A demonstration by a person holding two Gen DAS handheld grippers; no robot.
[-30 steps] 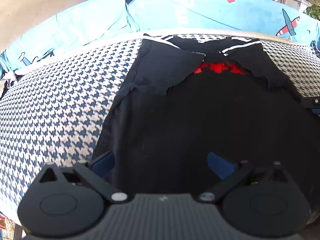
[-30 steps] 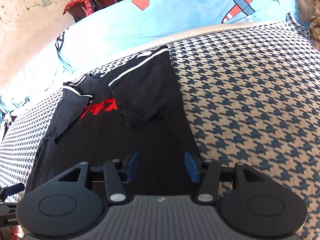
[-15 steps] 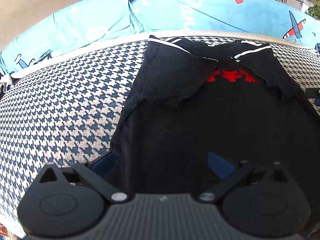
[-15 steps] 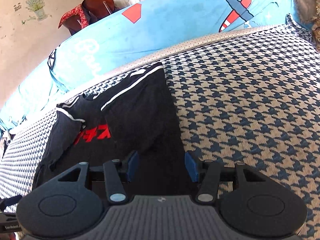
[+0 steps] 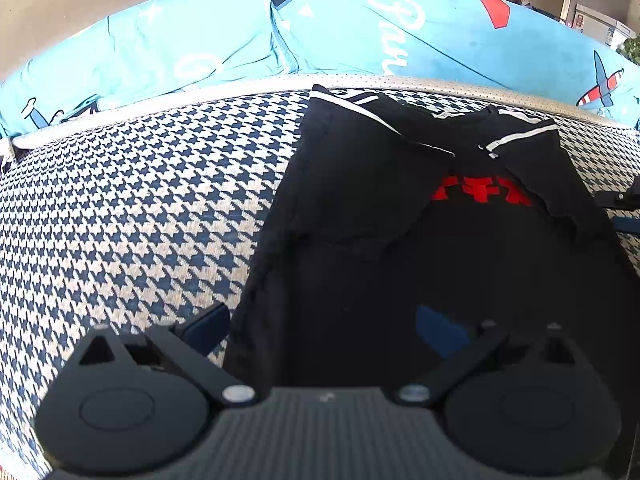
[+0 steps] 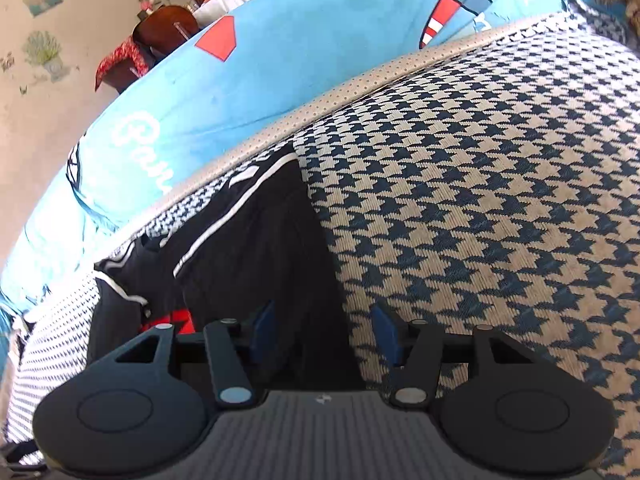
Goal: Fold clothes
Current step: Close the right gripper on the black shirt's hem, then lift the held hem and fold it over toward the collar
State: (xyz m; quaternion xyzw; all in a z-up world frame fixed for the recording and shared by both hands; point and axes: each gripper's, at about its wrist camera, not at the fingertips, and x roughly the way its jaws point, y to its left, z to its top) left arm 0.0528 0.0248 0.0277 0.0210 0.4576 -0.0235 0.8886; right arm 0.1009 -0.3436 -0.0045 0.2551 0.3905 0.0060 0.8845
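The black T-shirt (image 5: 460, 248) is lying flat on the houndstooth cover (image 5: 132, 216), collar end toward the far edge. Both sleeves, w/ white stripe trim, are sitting folded in over the chest, & the red print (image 5: 480, 194) is showing in the gap btwn them. In the right wrist view I'm seeing the shirt's right edge (image 6: 280, 248) running straight down toward my tool.

I'm holding the left gripper (image 5: 320, 324) low over the shirt's left edge: fingers spread wide, the left pad (image 5: 206, 324) sitting over the cover just beside the fabric edge, the right pad over the black cloth. Nothing pinched that I can see.

My right gripper (image 6: 324, 330) is straddling the shirt's right edge, its jaws opening; the left pad (image 6: 262, 326) is over the black fabric, the right pad over the cover. The shirt's edge is lying btwn them, pads not pressing on it.

Behind the cover, a blue cushion (image 5: 360, 32) w/ plane & white lettering prints is running along the back. In the left wrist view, the right gripper's tip is poking in at the right border.
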